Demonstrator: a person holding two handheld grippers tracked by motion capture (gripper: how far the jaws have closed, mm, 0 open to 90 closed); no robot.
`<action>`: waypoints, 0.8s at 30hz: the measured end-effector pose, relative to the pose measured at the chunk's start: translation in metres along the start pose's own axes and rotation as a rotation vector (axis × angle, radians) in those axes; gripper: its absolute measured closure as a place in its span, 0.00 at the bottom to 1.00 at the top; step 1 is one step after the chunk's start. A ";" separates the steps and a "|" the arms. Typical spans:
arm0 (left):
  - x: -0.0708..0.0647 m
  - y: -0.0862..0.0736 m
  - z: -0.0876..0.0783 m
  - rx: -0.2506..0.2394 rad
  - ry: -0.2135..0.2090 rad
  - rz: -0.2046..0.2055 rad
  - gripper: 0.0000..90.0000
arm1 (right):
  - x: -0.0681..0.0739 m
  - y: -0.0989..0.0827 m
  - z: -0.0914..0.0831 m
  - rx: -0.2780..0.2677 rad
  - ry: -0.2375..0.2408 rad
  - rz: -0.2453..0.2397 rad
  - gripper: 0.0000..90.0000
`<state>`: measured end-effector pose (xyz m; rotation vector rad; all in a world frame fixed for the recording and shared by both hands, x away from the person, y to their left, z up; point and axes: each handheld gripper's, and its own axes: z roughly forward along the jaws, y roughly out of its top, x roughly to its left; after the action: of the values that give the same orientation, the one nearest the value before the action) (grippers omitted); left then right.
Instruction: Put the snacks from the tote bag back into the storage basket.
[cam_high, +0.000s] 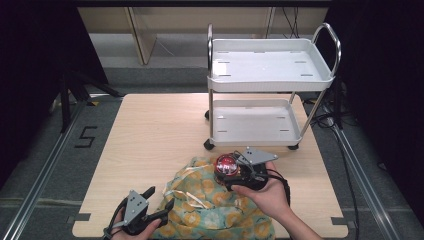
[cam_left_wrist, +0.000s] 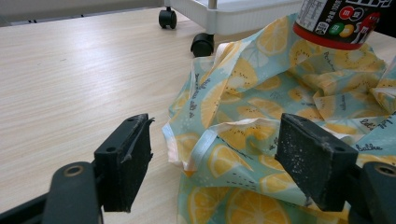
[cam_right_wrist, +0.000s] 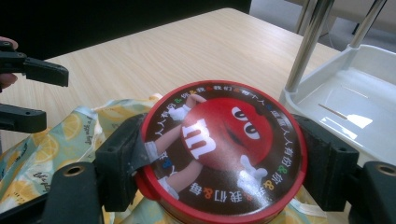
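A round candy can with a red lid (cam_right_wrist: 219, 149) sits between the jaws of my right gripper (cam_right_wrist: 219, 158), whose pads press on both sides of the lid. In the high view the right gripper (cam_high: 235, 175) holds the can (cam_high: 226, 165) just above a crumpled lemon-print cloth bag (cam_high: 210, 205). The can's dark body (cam_left_wrist: 336, 23) hangs over the bag (cam_left_wrist: 261, 121) in the left gripper view. My left gripper (cam_high: 159, 199) stands open at the bag's left edge. Its jaws straddle a fold of the cloth (cam_left_wrist: 219, 140) without pressing it.
A white two-shelf cart (cam_high: 270, 90) on black castors stands on the far right part of the wooden table (cam_high: 150, 140). Its lower shelf (cam_right_wrist: 345, 107) lies just right of the can. The left half of the table is bare wood.
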<state>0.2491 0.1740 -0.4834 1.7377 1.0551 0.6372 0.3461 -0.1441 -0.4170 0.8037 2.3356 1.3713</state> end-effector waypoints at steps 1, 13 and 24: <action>0.000 0.000 0.000 -0.003 0.001 -0.001 0.29 | 0.000 0.000 0.000 -0.001 -0.005 -0.001 0.30; 0.000 0.001 0.000 -0.013 -0.002 -0.011 0.29 | -0.007 0.003 0.001 -0.015 -0.028 -0.002 0.30; -0.001 0.001 0.000 -0.009 -0.003 -0.007 0.29 | -0.012 0.004 0.002 -0.009 -0.027 0.011 0.30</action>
<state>0.2493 0.1730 -0.4825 1.7258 1.0542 0.6344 0.3578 -0.1489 -0.4145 0.8287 2.3059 1.3667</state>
